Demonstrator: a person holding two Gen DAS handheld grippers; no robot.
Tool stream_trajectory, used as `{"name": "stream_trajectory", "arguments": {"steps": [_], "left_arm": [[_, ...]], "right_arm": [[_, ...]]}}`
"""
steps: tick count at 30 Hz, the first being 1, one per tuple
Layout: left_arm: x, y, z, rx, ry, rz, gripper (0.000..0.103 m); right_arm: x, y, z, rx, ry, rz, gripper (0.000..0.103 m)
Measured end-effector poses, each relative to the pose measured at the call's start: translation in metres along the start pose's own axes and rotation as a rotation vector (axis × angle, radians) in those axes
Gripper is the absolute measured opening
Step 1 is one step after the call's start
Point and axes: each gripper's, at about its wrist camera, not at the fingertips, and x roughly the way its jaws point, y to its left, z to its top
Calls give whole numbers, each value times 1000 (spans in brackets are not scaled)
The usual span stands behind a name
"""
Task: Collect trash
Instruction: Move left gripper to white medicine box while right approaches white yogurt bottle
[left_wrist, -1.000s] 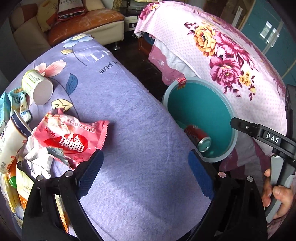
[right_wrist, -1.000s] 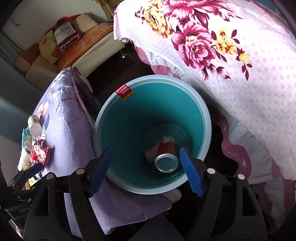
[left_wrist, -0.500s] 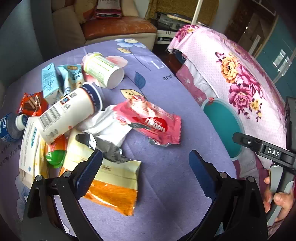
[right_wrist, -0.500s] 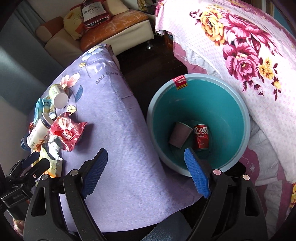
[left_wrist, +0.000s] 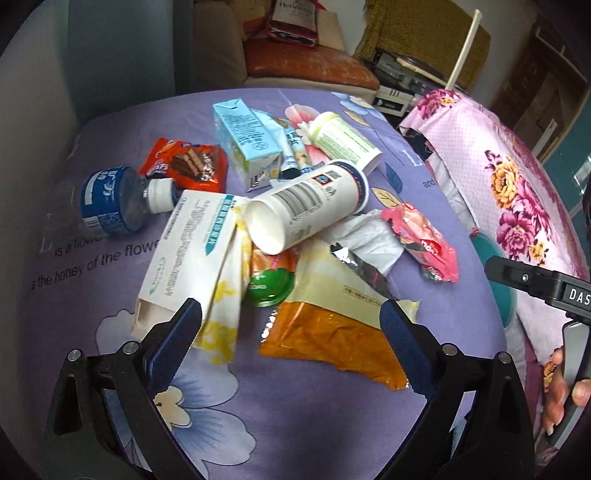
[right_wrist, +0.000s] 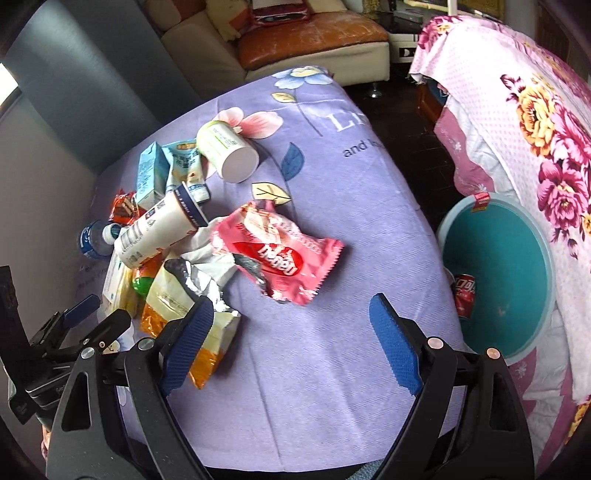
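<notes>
Both cameras have swung off the teal bin (right_wrist: 496, 280) toward the trash pile (left_wrist: 295, 236), which now fills the centre of the left view. Its orange snack bag (left_wrist: 332, 339) lies between the wide-spread, empty fingers of the left gripper (left_wrist: 291, 325). The right gripper (right_wrist: 291, 332) is equally wide and empty above purple cloth (right_wrist: 332, 369), a pink wrapper (right_wrist: 277, 254) just beyond it. At right, the bin holds a red can (right_wrist: 463, 295).
</notes>
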Motion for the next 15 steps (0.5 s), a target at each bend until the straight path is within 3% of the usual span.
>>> {"name": "stream_trajectory", "arguments": {"steps": [11,15], "left_arm": [[-10,86,8,-91,-3,102,97],[-11,110,9,-148,2,98,97]], "right_arm": [[35,79,34,-81,101,42,82],[56,96,54,-64,147,45,82]]}}
